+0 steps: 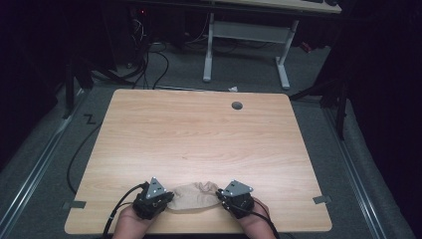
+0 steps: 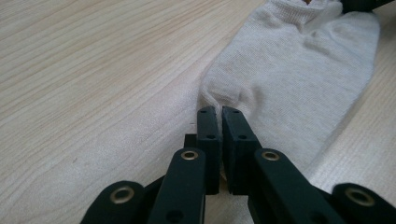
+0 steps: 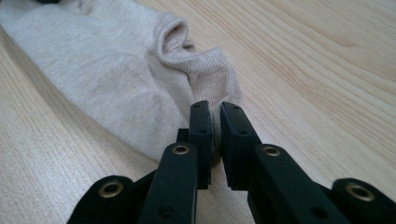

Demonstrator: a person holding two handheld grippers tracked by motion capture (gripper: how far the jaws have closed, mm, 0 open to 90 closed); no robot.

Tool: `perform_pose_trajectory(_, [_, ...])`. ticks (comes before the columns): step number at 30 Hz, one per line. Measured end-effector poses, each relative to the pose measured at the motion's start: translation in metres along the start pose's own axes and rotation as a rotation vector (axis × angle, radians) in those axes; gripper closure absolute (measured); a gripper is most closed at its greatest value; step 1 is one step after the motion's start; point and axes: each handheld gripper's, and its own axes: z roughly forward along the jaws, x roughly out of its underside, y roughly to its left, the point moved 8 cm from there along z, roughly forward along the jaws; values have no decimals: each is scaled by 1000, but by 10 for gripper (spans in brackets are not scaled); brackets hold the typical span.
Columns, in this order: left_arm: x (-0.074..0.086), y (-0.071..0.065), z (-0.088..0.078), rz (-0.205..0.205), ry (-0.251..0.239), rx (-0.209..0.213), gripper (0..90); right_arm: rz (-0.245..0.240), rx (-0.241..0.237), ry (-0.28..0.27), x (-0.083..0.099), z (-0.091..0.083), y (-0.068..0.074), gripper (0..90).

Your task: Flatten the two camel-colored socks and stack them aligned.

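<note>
One tabletop point(image 1: 199, 134), light wood grain, with one round grey hole point(image 1: 237, 105) near its far edge. One sock point(image 1: 193, 196), beige knit, lying flat at the near edge, stretched sideways between the two hands. Two tongs. Left tongs point(image 1: 168, 197) nearly closed, only a thin slit between the jaws, pinching a fold of fabric at the sock's left end; in the left gripper view the sock point(image 2: 299, 70) runs away from the jaw tips toward the upper right, left tongs point(image 2: 220, 112) clamped on its edge. Right tongs point(image 1: 219, 195) same narrow gap, gripping the sock at its right end by the ribbed cuff; right gripper view shows the cuff opening bunched up just past the right tongs point(image 3: 215, 108), sock point(image 3: 107, 70) spreading to the upper left.
</note>
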Motion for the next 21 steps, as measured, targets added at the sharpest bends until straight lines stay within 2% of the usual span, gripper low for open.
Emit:
perform_pose_trajectory(2, [-2,2,3,-6,-10,-7,857,2,4,3,0,0,0,827])
perform_pose_trajectory(3, [-5,2,6,-30,-25,-6,856,2,3,4,0,1,-1,822])
perform_pose_trajectory(4, [-7,0,8,-75,-40,3,852,2,6,5,0,1,-1,818])
perform_pose_trajectory(6, [-10,13,10,-9,-10,-13,844,8,5,2,-1,2,-2,807])
perform_pose_trajectory(10, [-11,15,11,-5,-10,-11,825,13,3,-1,-1,3,-3,798])
perform_pose_trajectory(13, [-12,15,8,-7,-14,-6,754,27,-1,-9,-1,1,-4,751])
perform_pose_trajectory(15, [-15,15,5,-1,-29,-1,710,52,-13,-45,-5,-3,-5,722])
perform_pose_trajectory(16, [-16,17,2,16,-35,-2,691,60,-14,-64,-7,-6,-6,713])
perform_pose_trajectory(17, [-19,18,-1,18,-52,2,655,74,-5,-95,-11,-11,-10,696])
perform_pose_trajectory(19, [-20,19,-4,23,-60,-2,645,78,-1,-103,-12,-13,-12,688])
perform_pose_trajectory(21, [-22,27,-8,23,-78,-19,618,81,23,-120,-12,-17,-21,652])
